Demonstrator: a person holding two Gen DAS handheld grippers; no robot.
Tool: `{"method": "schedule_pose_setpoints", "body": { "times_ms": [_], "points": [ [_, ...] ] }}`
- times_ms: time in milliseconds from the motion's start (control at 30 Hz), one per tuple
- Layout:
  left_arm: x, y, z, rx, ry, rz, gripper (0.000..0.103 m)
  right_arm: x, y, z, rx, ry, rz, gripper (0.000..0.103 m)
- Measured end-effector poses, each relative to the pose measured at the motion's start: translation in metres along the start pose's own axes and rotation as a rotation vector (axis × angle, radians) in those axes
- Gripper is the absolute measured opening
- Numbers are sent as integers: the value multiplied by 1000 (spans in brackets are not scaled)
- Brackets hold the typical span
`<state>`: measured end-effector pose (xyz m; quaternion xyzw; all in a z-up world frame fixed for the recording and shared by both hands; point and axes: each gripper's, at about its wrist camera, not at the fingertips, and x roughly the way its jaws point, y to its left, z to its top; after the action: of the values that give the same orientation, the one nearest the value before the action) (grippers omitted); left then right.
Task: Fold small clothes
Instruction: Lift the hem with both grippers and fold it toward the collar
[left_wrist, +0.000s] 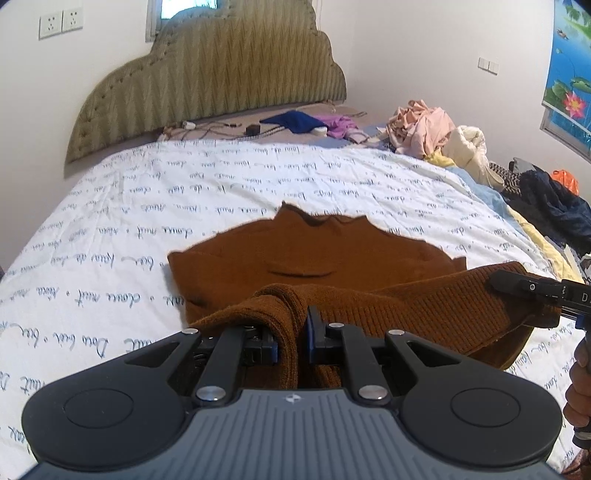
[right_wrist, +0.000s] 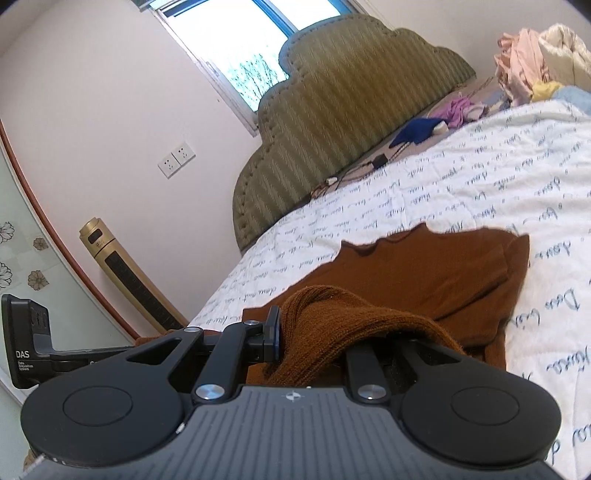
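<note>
A brown knitted sweater (left_wrist: 314, 251) lies on the white quilt (left_wrist: 147, 206) printed with blue script. Its ribbed hem (left_wrist: 436, 299) is lifted off the bed and stretched between both grippers. My left gripper (left_wrist: 291, 332) is shut on one bunched end of the hem, which drapes over its left finger. In the right wrist view my right gripper (right_wrist: 314, 336) is shut on the other end of the brown sweater (right_wrist: 424, 269); the knit covers its right finger. The right gripper's fingers (left_wrist: 517, 286) also show at the right edge of the left wrist view, pinching the hem.
A padded olive headboard (left_wrist: 207, 74) stands at the far end. Blue and purple clothes (left_wrist: 295, 120) lie by it. A pile of pink and cream laundry (left_wrist: 436, 129) and dark clothes (left_wrist: 550, 199) line the bed's right side. A gold tower fan (right_wrist: 122, 273) stands beside the bed.
</note>
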<state>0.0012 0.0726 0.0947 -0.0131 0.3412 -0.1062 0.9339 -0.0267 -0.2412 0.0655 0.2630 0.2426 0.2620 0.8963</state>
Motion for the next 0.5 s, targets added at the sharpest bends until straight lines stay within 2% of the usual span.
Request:
{"method": "schedule_pose_setpoints", "body": {
  "times_ms": [200,500],
  "points": [
    [6,-3,15,20,-26,34,13,7,1,14,-15,-22,-1,19],
    [36,0,39,26,-9,68,13,40,-17,33,37,-11,-12,19]
  ]
}}
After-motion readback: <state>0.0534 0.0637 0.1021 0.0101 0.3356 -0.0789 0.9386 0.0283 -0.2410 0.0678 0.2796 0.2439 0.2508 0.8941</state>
